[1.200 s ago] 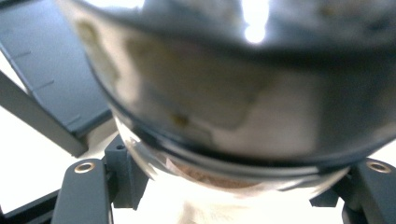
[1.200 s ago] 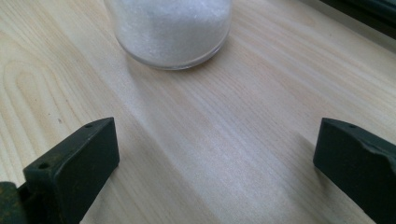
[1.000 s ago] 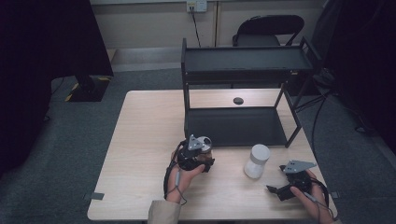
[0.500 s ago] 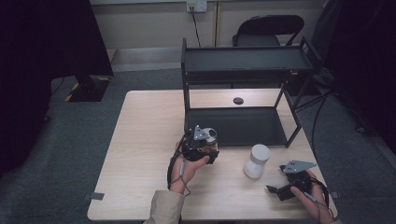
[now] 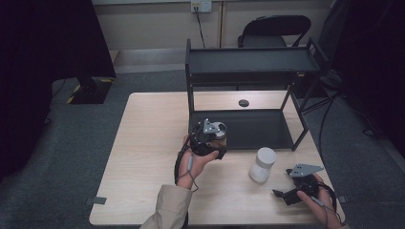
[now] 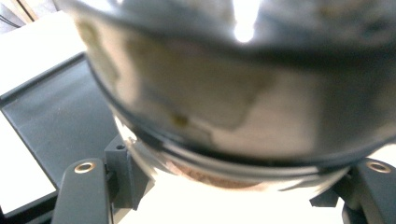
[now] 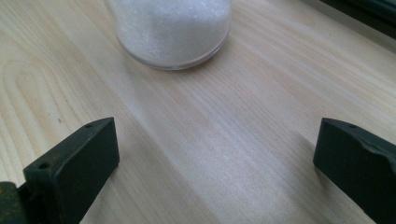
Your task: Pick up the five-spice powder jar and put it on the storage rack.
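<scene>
Jaws of my left gripper (image 5: 213, 139) are clamped on a glass jar (image 6: 233, 93), pinching it from both sides; in the left gripper view the jar bulges close to the lens, blurred, with a dark band round it and something brownish at its lower edge. From the high view my left hand (image 5: 196, 160) holds that gripper up off the table (image 5: 143, 143), just in front of the black rack (image 5: 253, 62) and at the near left corner of the rack's lower shelf (image 5: 262, 129). What the jar holds I cannot make out.

My right gripper (image 5: 286, 193) has its jaws spread wide with nothing between them; in the right gripper view bare wood lies in the gap. It sits low over the table, well in front of the rack and off toward the rack's right end.

Just ahead of those open jaws stands a second jar (image 7: 173, 28), upright and full of white grains. In the high view it has a white lid and stands in front of the rack's lower shelf, apart from the jar I am gripping.

A small dark disc (image 5: 244, 102) lies on the table behind the lower shelf.
</scene>
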`<state>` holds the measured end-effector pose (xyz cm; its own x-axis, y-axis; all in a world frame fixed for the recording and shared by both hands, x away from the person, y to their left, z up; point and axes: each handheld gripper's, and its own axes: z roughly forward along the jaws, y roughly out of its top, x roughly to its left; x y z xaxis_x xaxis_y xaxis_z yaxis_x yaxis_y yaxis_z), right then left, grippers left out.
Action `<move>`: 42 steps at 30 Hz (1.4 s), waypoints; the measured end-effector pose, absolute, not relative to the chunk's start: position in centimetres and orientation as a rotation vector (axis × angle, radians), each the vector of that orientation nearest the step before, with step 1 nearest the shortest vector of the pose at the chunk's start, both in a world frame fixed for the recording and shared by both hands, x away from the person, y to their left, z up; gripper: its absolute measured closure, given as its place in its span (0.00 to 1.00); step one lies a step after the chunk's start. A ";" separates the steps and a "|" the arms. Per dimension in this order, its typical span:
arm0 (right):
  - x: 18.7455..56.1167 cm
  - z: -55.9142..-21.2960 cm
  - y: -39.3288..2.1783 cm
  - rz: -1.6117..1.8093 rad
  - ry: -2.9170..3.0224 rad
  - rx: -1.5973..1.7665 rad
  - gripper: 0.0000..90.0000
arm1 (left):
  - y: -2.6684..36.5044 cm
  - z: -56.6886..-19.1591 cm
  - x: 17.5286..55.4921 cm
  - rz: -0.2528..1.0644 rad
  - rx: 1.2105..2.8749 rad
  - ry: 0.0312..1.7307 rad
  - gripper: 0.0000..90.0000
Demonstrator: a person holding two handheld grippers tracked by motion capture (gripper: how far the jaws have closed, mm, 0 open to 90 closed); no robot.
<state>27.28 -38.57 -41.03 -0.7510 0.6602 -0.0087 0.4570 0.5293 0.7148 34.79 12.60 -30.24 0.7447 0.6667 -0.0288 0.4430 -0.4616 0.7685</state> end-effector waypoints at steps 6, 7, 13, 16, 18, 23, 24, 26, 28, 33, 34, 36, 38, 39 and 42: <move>27.3 -41.0 -38.6 1.044 2.493 0.934 0.00 | 12.5 -29.1 35.6 0.341 2.127 0.817 0.34; 27.3 -41.0 -38.6 1.044 2.493 0.934 0.00 | 12.5 -28.9 35.8 0.338 2.126 0.813 0.34; 27.3 -41.0 -38.6 1.044 2.493 0.935 0.00 | 12.3 -27.4 36.5 0.347 2.129 0.814 0.34; 27.3 -41.0 -38.6 1.044 2.493 0.935 0.00 | 12.3 -26.8 36.8 0.339 2.119 0.817 0.34; 27.3 -41.0 -38.6 1.044 2.493 0.934 0.00 | 12.3 -26.4 36.9 0.337 2.110 0.820 0.34; 27.3 -41.0 -38.6 1.044 2.492 0.935 0.00 | 12.4 -25.1 37.5 0.331 2.108 0.807 0.34; 27.3 -41.0 -38.6 1.044 2.492 0.935 0.00 | 12.3 -24.9 37.5 0.335 2.108 0.807 0.34; 27.3 -41.0 -38.6 1.044 2.492 0.935 0.00 | 12.1 -24.3 37.6 0.343 2.116 0.805 0.34; 27.3 -41.0 -38.6 1.044 2.493 0.935 0.00 | 12.0 -23.9 37.7 0.350 2.113 0.806 0.34; 27.3 -41.0 -38.6 1.044 2.492 0.935 0.00 | 11.7 -22.7 38.1 0.343 2.113 0.800 0.34; 27.3 -41.0 -38.6 1.044 2.492 0.935 0.00 | 11.7 -22.5 38.1 0.345 2.109 0.799 0.34; 27.3 -41.0 -38.6 1.044 2.492 0.935 0.00 | 11.5 -21.9 38.2 0.356 2.112 0.798 0.34; 27.3 -41.0 -38.6 1.044 2.492 0.935 0.00 | 11.4 -21.5 38.3 0.357 2.113 0.796 0.34; 27.3 -41.0 -38.6 1.044 2.492 0.935 0.00 | 11.3 -21.3 38.4 0.358 2.110 0.796 0.34; 27.3 -41.0 -38.6 1.044 2.492 0.935 0.00 | 10.9 -20.5 38.5 0.366 2.125 0.787 0.34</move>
